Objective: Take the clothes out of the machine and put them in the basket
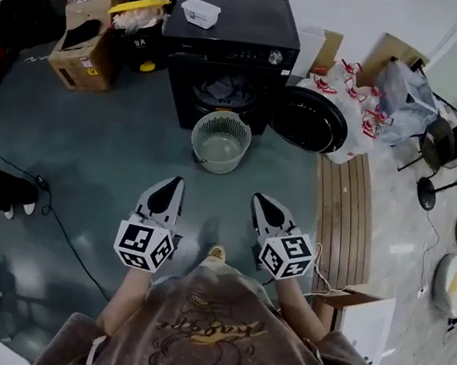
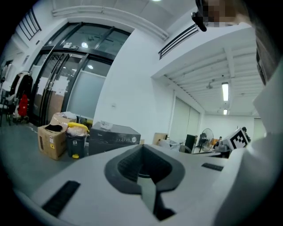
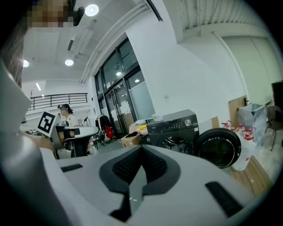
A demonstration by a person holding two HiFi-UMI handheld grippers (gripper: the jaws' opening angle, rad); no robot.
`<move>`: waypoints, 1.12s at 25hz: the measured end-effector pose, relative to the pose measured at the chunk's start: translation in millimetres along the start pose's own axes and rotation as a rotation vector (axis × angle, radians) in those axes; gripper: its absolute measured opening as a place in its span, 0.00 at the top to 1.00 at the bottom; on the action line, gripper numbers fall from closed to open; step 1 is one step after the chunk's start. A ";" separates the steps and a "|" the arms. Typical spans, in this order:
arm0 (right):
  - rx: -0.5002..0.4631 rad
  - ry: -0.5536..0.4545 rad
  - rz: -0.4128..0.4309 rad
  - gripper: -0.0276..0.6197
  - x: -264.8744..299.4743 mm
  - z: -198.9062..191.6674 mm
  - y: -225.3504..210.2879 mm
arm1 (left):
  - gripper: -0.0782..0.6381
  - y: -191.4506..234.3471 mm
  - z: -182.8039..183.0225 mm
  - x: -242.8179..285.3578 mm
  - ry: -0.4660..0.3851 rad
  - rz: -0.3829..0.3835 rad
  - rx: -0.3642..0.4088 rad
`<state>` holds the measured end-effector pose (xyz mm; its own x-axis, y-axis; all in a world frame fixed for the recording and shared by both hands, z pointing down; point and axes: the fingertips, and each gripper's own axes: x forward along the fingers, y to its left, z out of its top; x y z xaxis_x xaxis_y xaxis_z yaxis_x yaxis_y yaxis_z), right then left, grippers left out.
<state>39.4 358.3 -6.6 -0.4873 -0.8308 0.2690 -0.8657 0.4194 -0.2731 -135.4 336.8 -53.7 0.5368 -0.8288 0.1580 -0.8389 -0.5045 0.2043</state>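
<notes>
My left gripper point(image 1: 177, 183) has its jaws pressed together and holds nothing. Ahead stands the black machine point(image 1: 232, 23), with grey clothes point(image 1: 223, 91) bunched inside its drum. The pale round basket point(image 1: 220, 142) sits on the floor just before it. My right gripper point(image 1: 258, 199) is closed too, and empty. The machine's round door point(image 1: 310, 120) hangs open at the right.

- There's the top: a brown sweatshirt point(image 1: 212, 338) with a cartoon figure and lettering drawn across it in outline.
- Left claw point(image 1: 177, 183): a white shell tapering forward, dark inside, with a cube point(image 1: 145, 246) of black-and-white square markers.
- Right claw point(image 1: 258, 199): same build, with its own marker cube point(image 1: 287, 255).
- Up close: pale grey bodies, dark ribbed pads point(image 2: 126, 165), 2 black slots each.
- A light shoe point(image 1: 216, 254) peeks out.
</notes>
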 end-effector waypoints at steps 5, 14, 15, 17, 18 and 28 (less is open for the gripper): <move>0.006 0.007 0.023 0.96 32.8 16.6 -30.2 | 0.88 16.6 10.7 41.0 -0.008 0.022 0.002; 0.006 0.009 0.004 0.96 90.5 30.9 -54.2 | 0.88 55.6 21.2 105.8 -0.009 -0.003 0.000; 0.007 0.009 -0.004 0.96 98.9 32.9 -58.3 | 0.88 60.3 22.0 115.7 -0.007 -0.012 -0.002; 0.011 0.009 -0.023 0.96 117.1 38.3 -67.7 | 0.89 68.9 24.5 136.6 0.002 -0.038 -0.005; 0.012 0.010 -0.033 0.96 127.0 41.7 -72.4 | 0.88 73.0 26.7 147.3 0.008 -0.055 -0.005; 0.038 0.021 -0.123 0.96 217.3 64.3 -110.4 | 0.88 137.9 36.5 239.2 0.055 -0.147 -0.015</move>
<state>36.4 107.9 22.6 -0.3807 -0.8670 0.3215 -0.9143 0.3008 -0.2714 -125.9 60.1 -23.0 0.6579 -0.7319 0.1778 -0.7500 -0.6150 0.2435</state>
